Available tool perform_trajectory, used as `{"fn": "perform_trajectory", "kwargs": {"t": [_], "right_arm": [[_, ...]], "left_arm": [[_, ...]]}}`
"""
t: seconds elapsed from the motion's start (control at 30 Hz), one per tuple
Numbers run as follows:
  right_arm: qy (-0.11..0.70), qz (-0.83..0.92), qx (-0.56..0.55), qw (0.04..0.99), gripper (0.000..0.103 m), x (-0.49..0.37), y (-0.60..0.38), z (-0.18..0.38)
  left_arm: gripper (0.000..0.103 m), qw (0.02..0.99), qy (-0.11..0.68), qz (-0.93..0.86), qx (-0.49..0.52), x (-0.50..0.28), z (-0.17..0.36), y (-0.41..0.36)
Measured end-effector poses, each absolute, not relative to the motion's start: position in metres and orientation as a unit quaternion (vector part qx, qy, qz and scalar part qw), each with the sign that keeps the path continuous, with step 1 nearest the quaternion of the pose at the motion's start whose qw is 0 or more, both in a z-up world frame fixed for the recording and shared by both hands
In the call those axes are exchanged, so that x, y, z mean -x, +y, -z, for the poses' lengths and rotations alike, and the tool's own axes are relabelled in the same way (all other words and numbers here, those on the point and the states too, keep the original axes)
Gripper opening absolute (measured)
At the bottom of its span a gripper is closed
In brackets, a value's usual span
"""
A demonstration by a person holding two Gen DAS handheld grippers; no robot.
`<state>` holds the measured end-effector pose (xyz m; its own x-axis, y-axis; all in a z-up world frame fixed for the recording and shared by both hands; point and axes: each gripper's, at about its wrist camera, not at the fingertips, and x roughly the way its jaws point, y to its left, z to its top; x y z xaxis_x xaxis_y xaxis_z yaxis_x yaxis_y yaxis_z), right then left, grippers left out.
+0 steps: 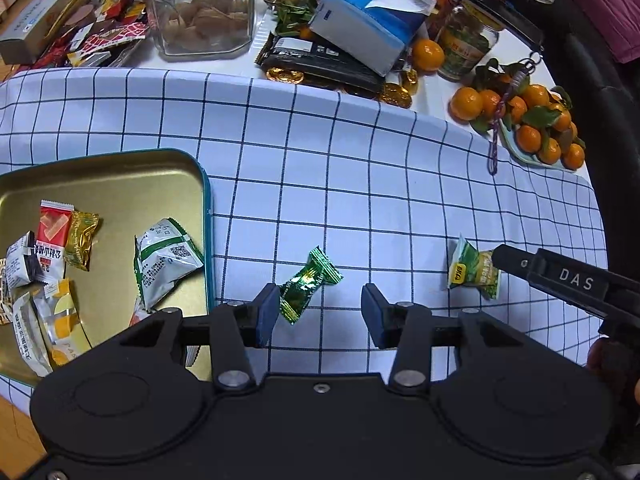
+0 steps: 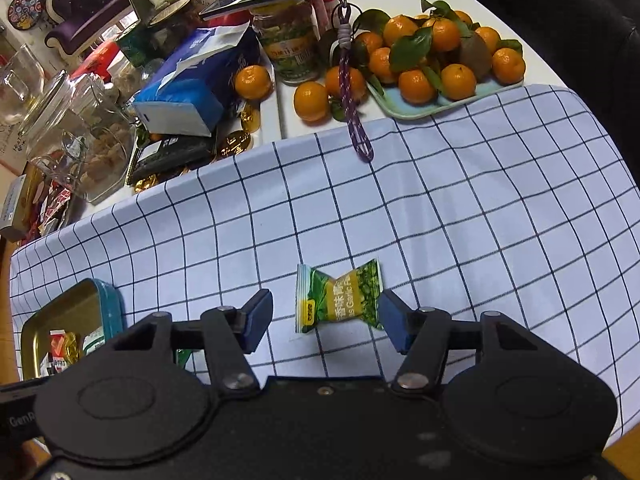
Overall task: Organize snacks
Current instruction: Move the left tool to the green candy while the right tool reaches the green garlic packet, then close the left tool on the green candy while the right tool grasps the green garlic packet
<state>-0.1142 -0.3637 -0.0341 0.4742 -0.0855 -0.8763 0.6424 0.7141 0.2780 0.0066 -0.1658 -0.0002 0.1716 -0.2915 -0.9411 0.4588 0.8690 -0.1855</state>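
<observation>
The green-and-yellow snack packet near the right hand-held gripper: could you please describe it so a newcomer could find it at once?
On the checked tablecloth, well in front of the tray of oranges, the snack packet lies between the open jaws of the right hand-held gripper. Unlike the dark green foil candy by the left one, it is paler, with a yellow band and "Garlic" lettering.

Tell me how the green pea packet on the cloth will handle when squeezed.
The pea packet, between the open right hand-held gripper, looks puffy, so probably light and yielding. Its glossy film may slip. Lying flat with crimped ends, it shouldn't roll.
</observation>
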Motion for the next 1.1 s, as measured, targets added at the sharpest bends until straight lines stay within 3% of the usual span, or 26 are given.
{"fn": "perform_trajectory", "kwargs": {"t": [0.13,0.27,0.83,1.1], "right_arm": [[0.457,0.244,-0.3,0.801,0.051,0.103,-0.372,0.045],[0.458,0.279,-0.264,0.802,0.048,0.093,-0.375,0.056],[0.531,0.271,-0.297,0.746,0.046,0.126,-0.383,0.076],[0.495,0.267,-0.313,0.766,0.047,0.142,-0.382,0.058]], "left_arm": [[0.052,0.76,0.6,0.239,-0.07,-0.01,0.007,-0.164],[0.052,0.756,0.606,0.24,-0.066,-0.013,0.011,-0.163],[0.052,0.748,0.606,0.262,-0.064,-0.015,0.018,-0.163],[0.052,0.743,0.607,0.27,-0.079,-0.012,0.022,-0.168]]}}
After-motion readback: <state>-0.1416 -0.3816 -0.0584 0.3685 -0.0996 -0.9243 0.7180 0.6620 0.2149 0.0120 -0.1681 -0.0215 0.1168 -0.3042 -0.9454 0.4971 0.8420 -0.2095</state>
